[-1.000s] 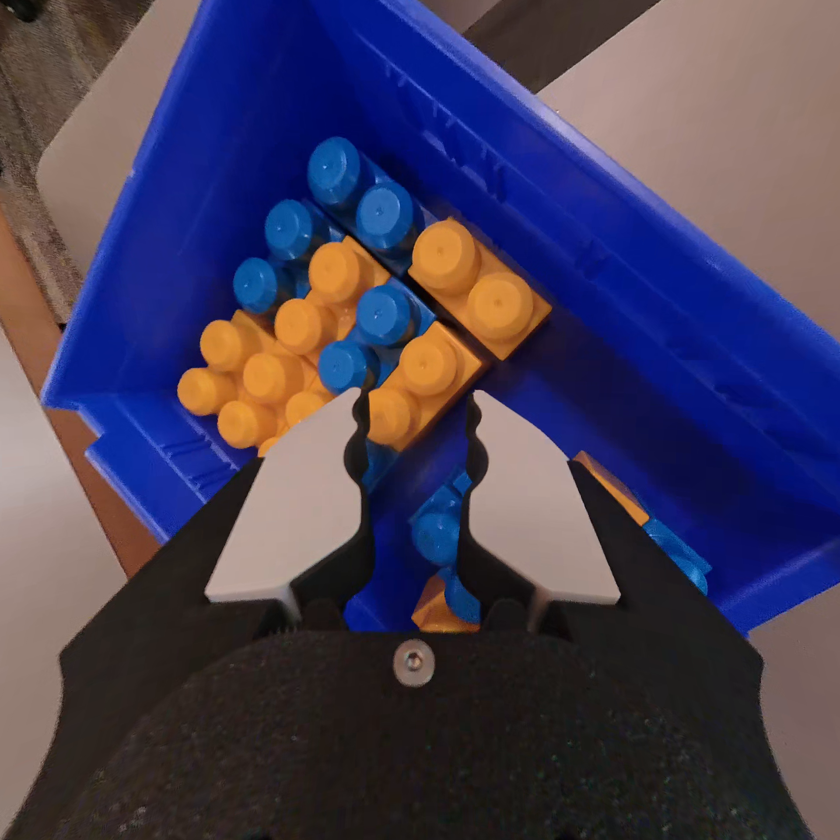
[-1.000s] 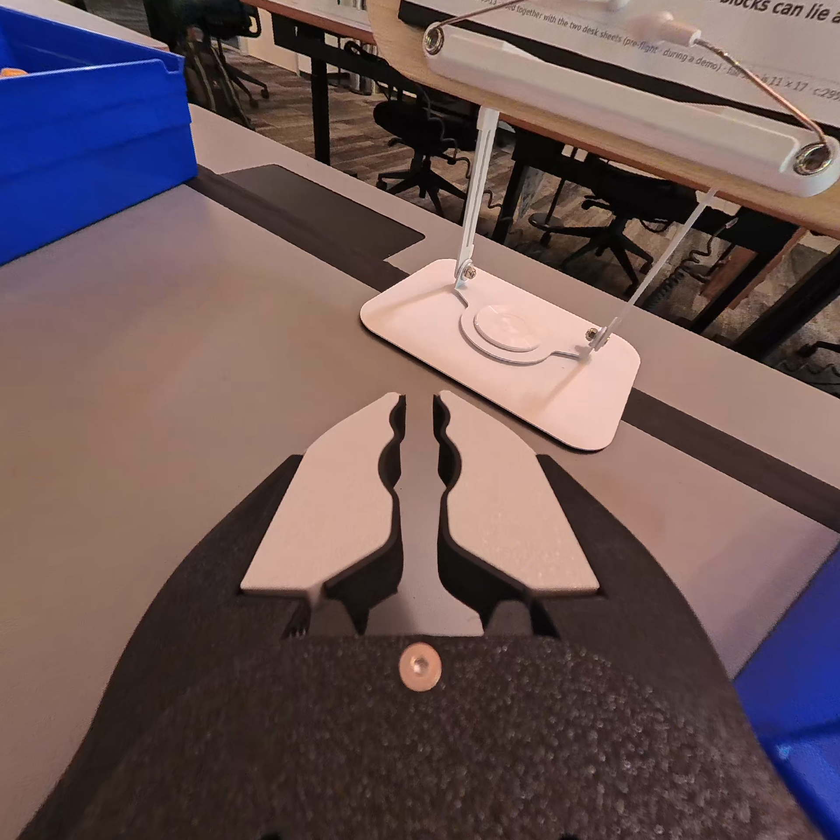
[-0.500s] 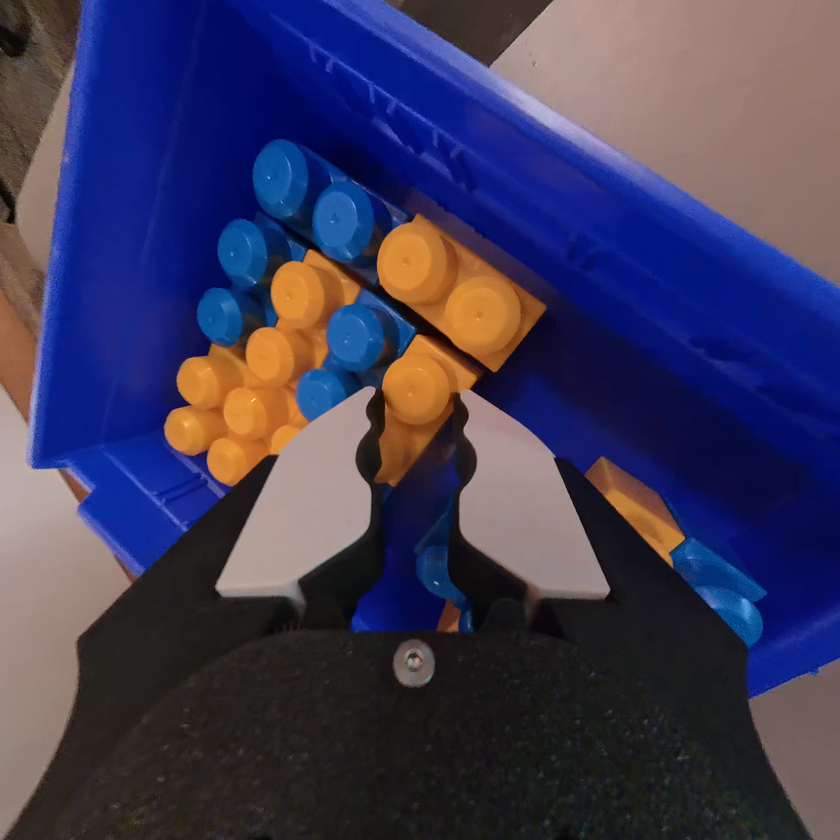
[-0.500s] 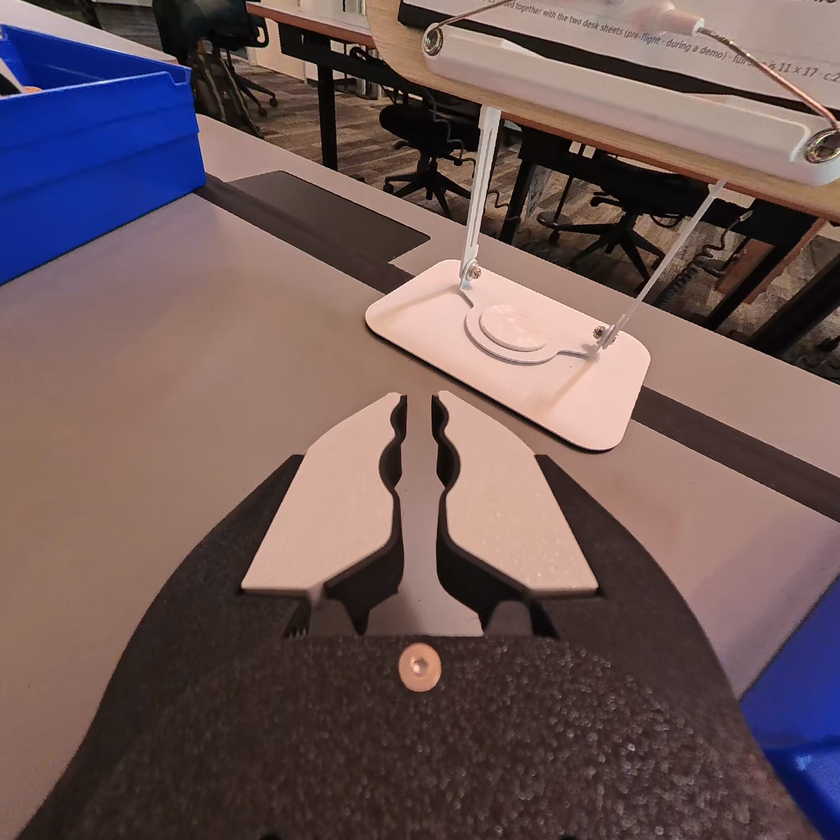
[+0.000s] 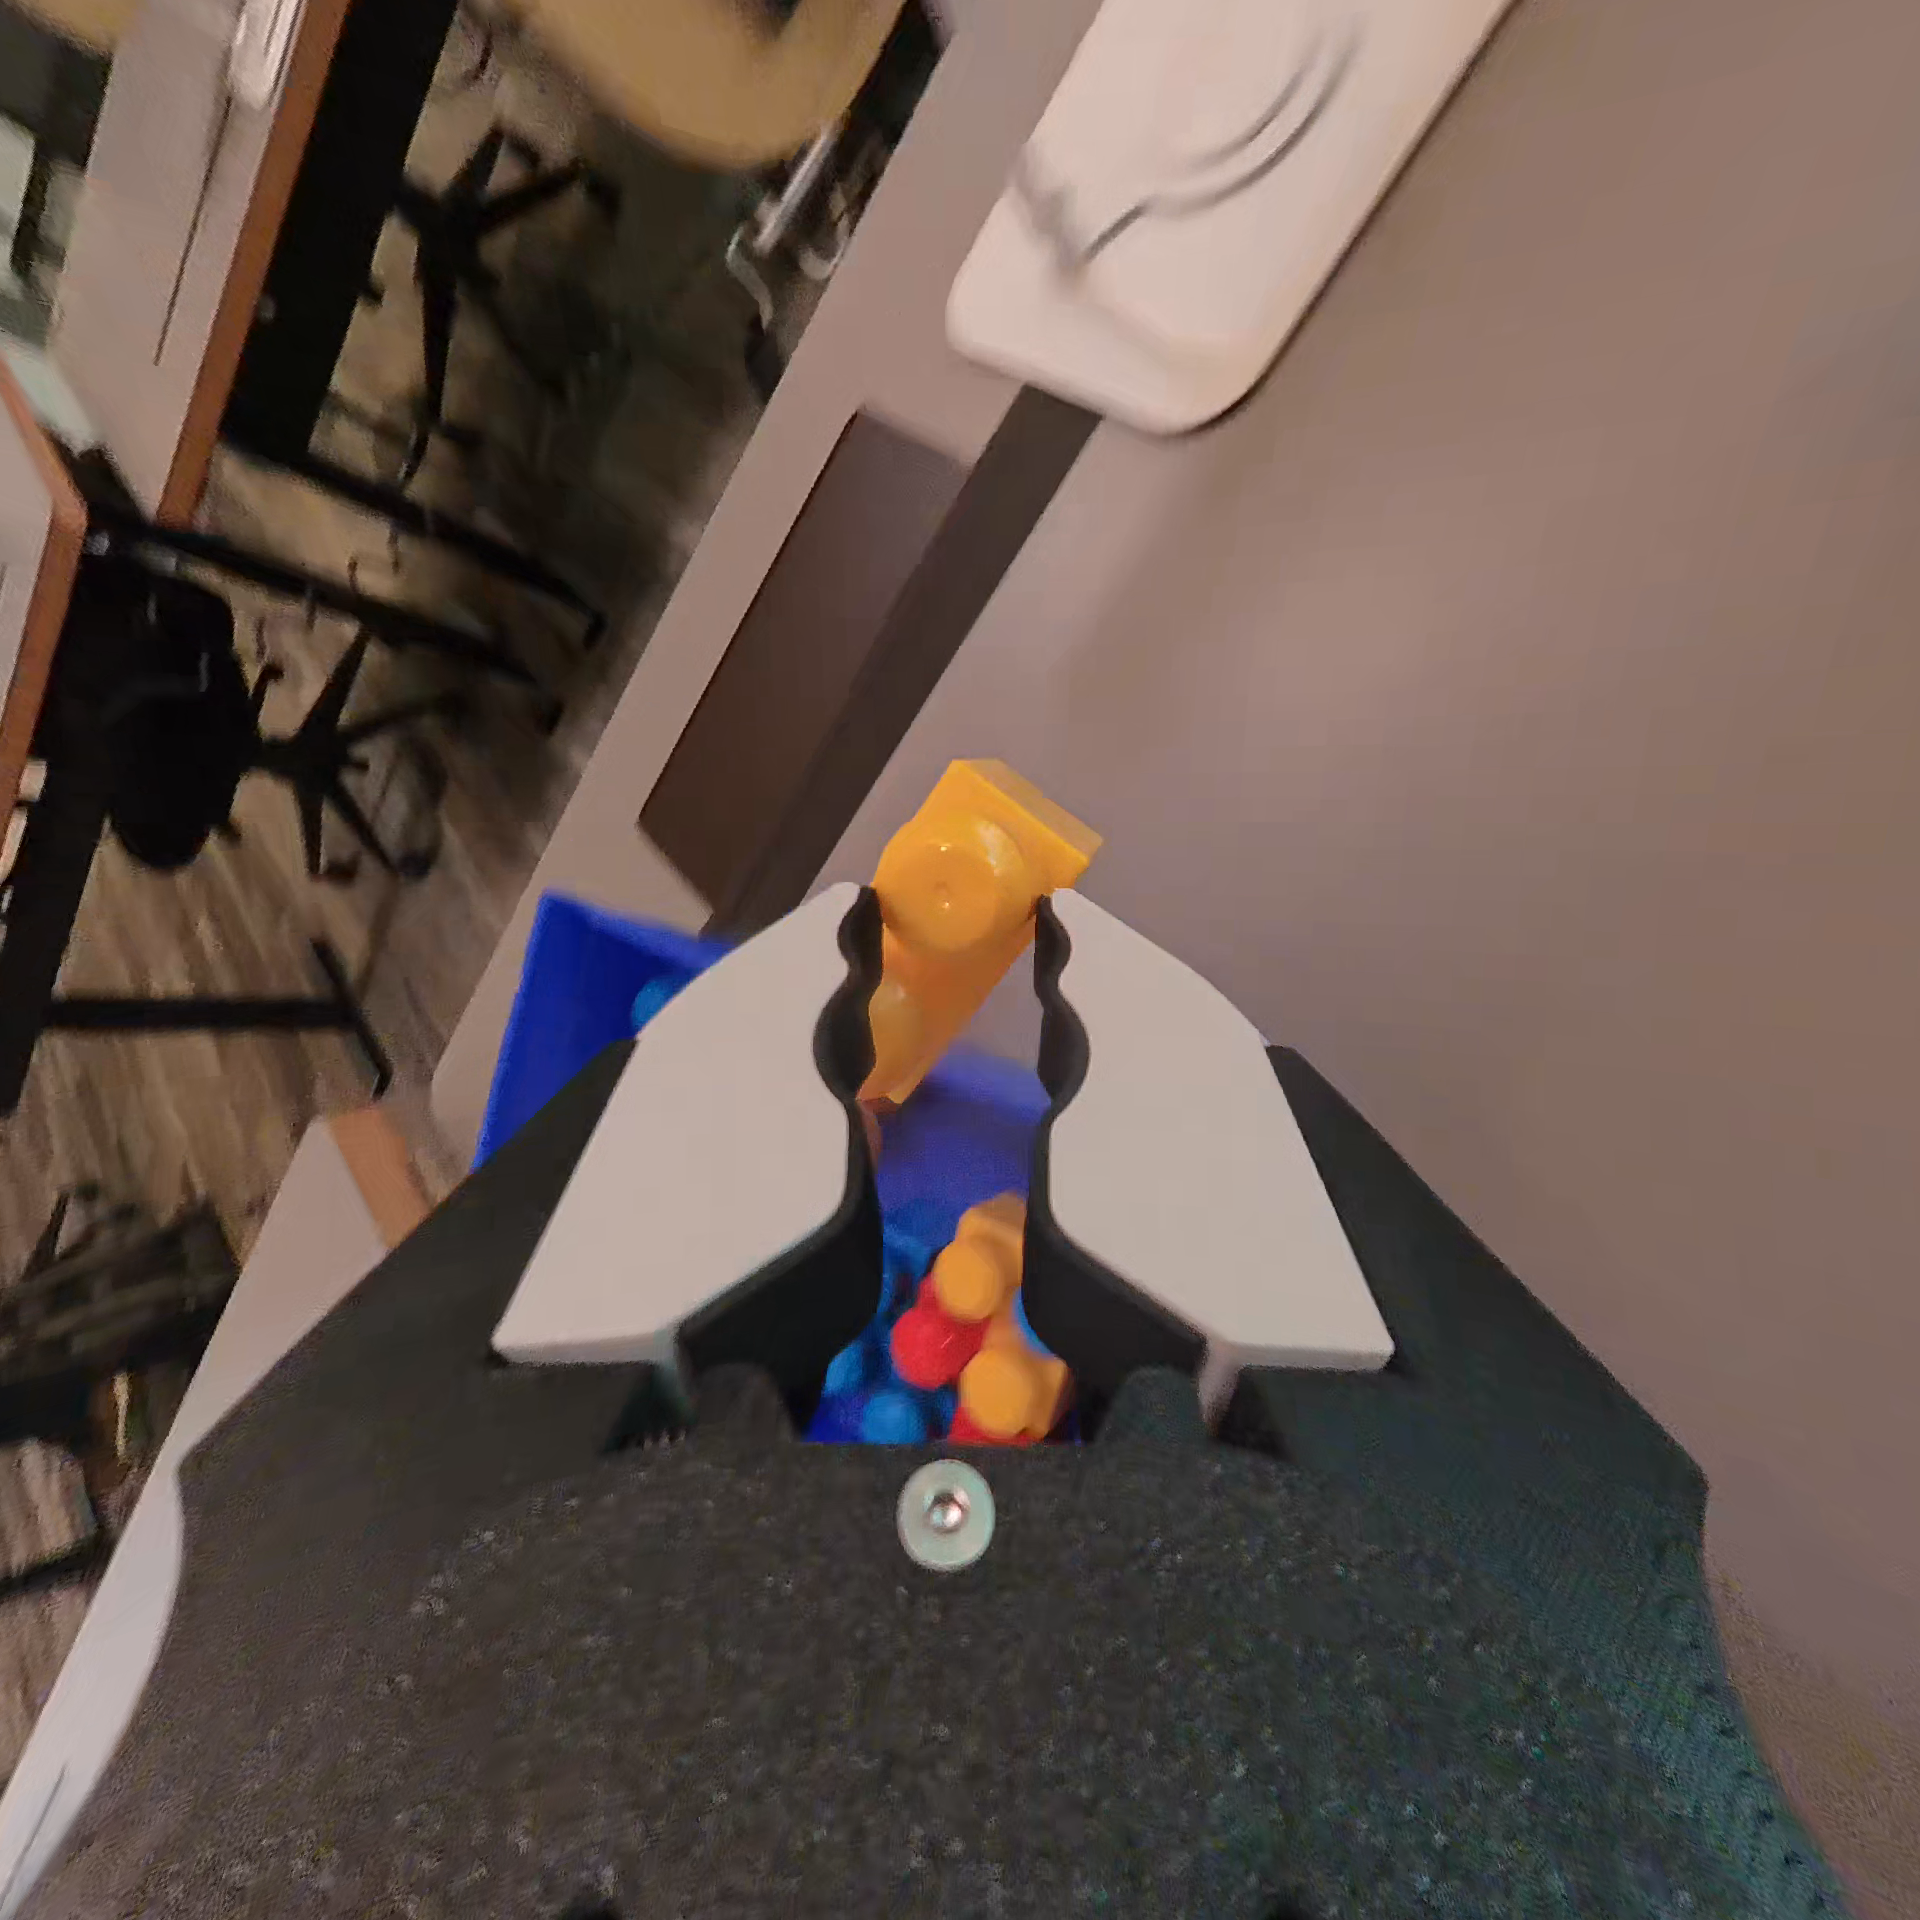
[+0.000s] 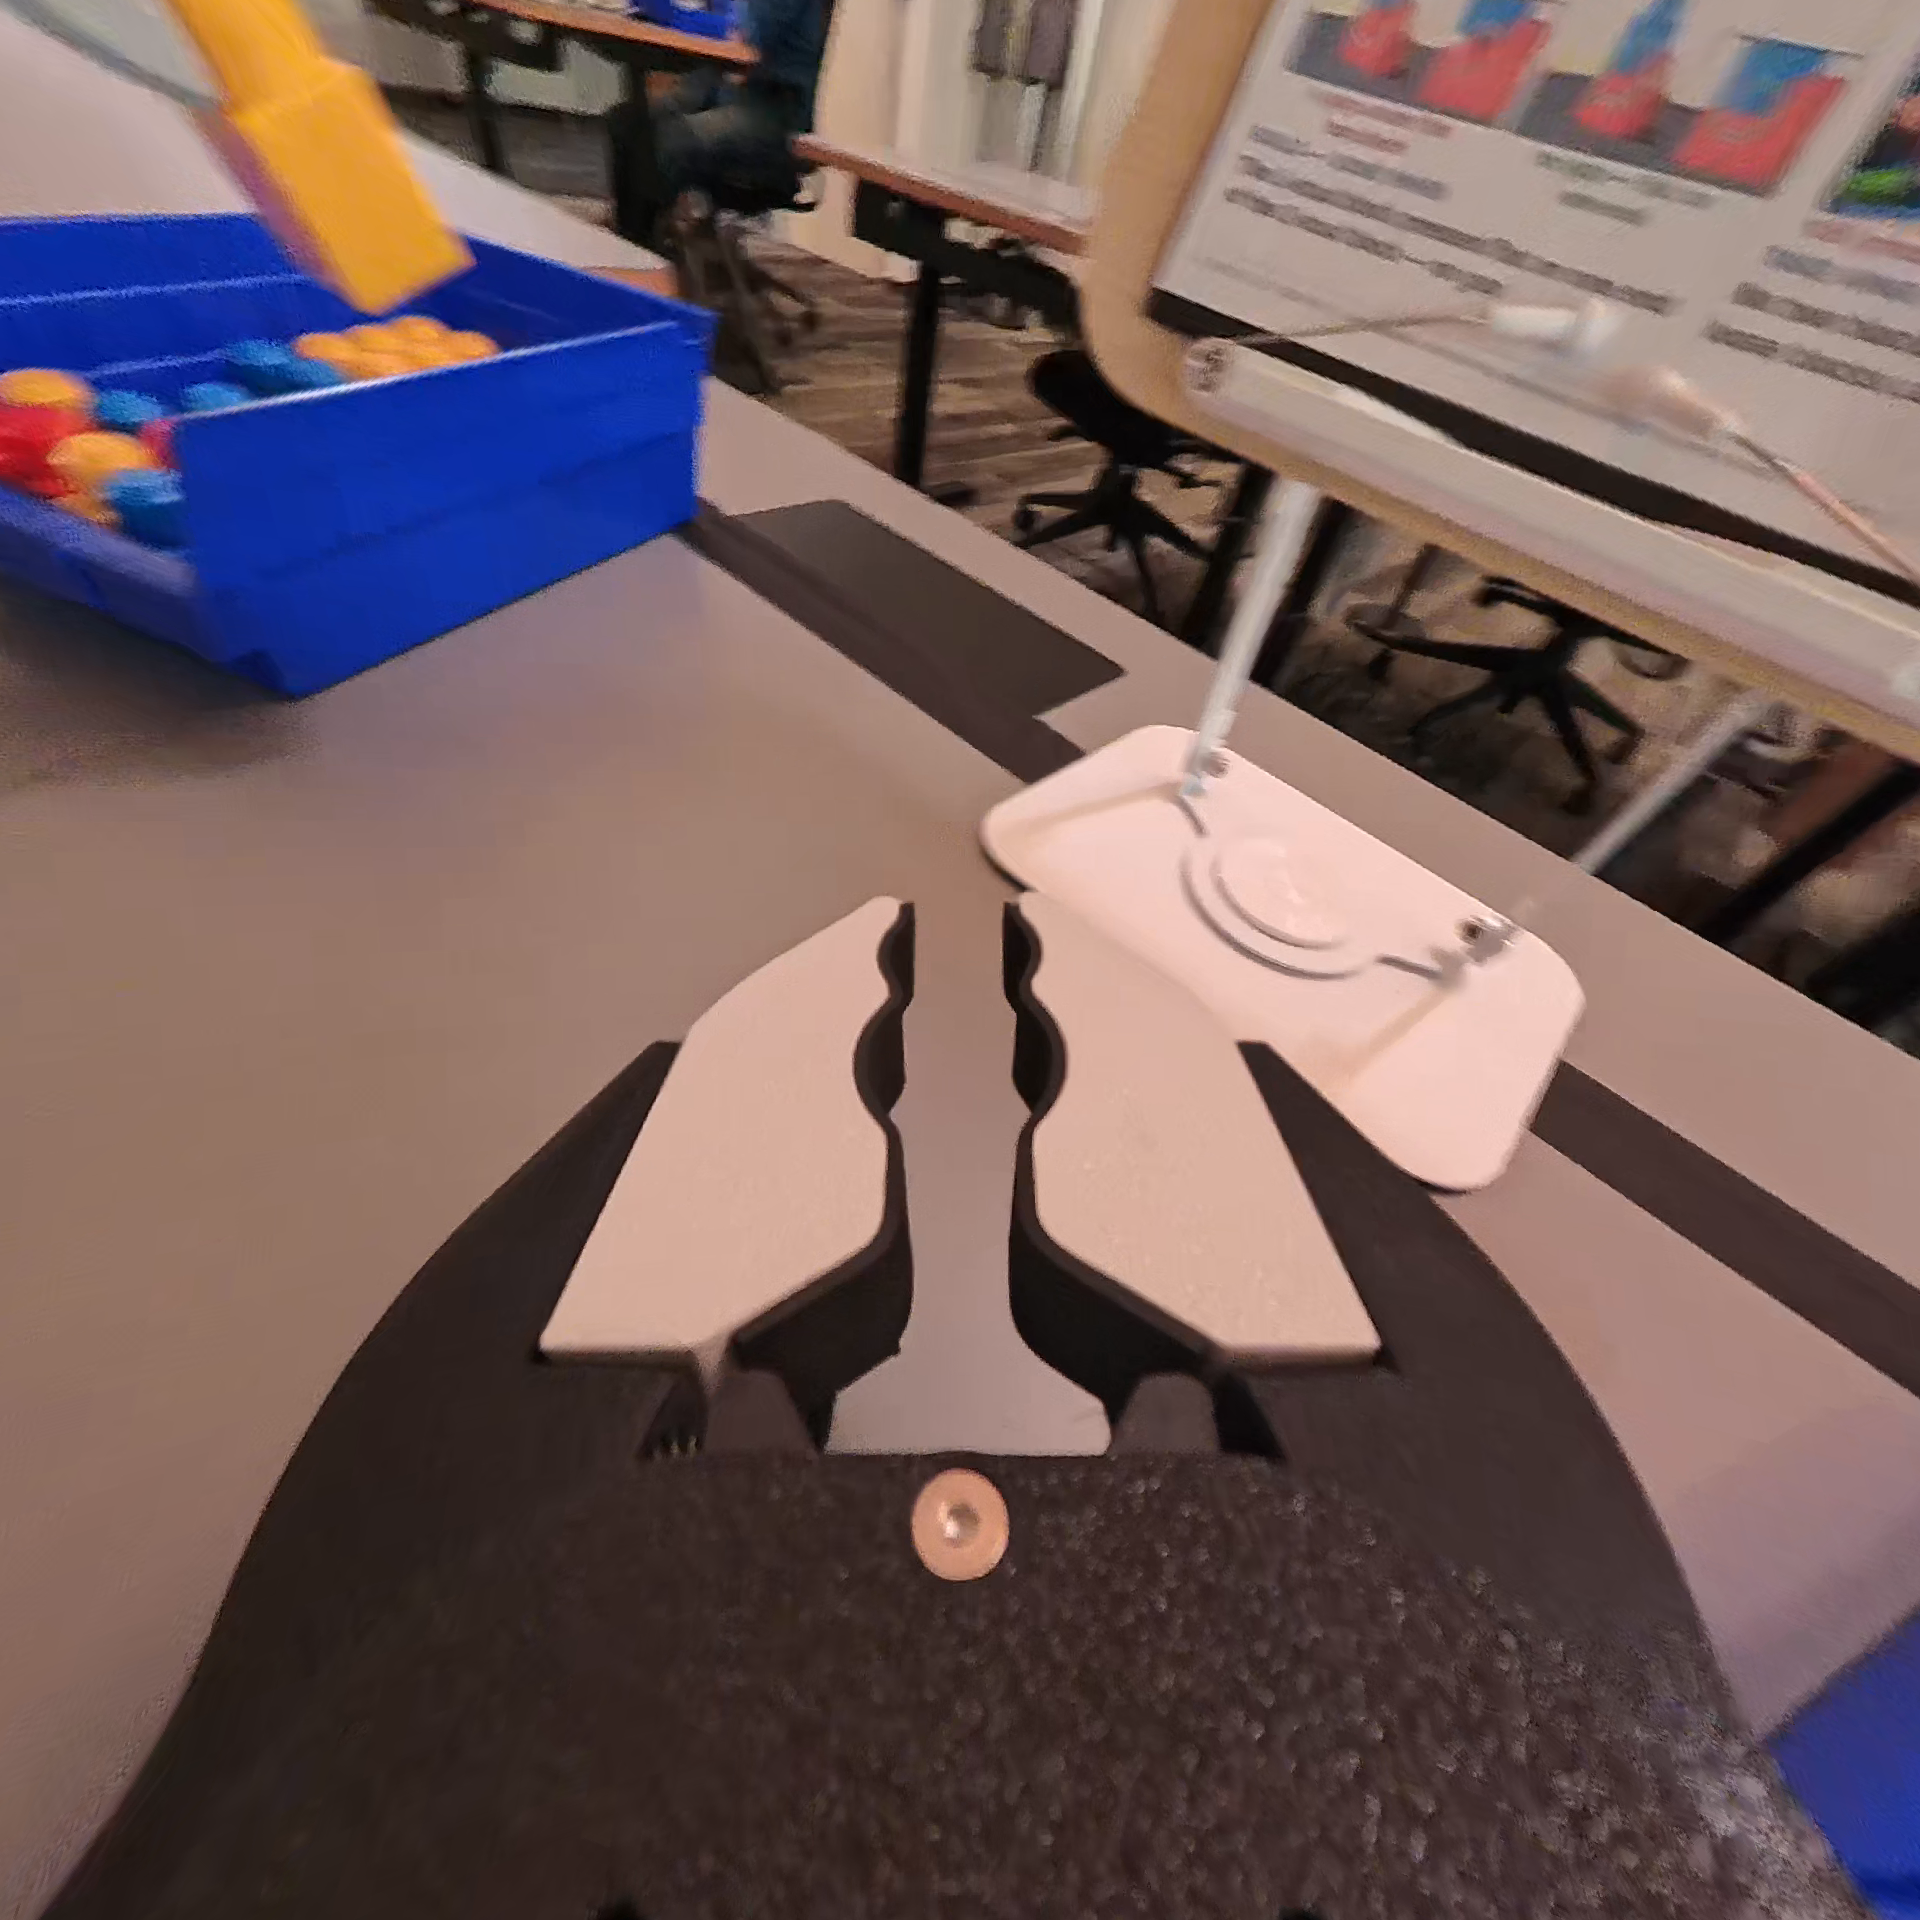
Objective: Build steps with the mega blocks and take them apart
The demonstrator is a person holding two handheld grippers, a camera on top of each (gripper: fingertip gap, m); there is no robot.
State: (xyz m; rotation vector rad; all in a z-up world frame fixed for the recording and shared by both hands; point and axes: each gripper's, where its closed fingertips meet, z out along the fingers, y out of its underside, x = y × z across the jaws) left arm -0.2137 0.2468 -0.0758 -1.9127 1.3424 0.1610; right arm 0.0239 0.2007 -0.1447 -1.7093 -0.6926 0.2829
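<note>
Now left hand-held gripper [image 5: 951, 914] clamps orange mega block [image 5: 961, 914] by its stud above blue bin [image 6: 436, 488], likely heading deskward; right hand-held gripper [image 6: 958, 920] narrow, empty.

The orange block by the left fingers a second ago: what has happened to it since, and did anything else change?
The left gripper closed on the orange block and lifted it out of the blue bin, up above the table. The right gripper stayed empty, its fingers a little apart, low over the table by the white stand base.
</note>
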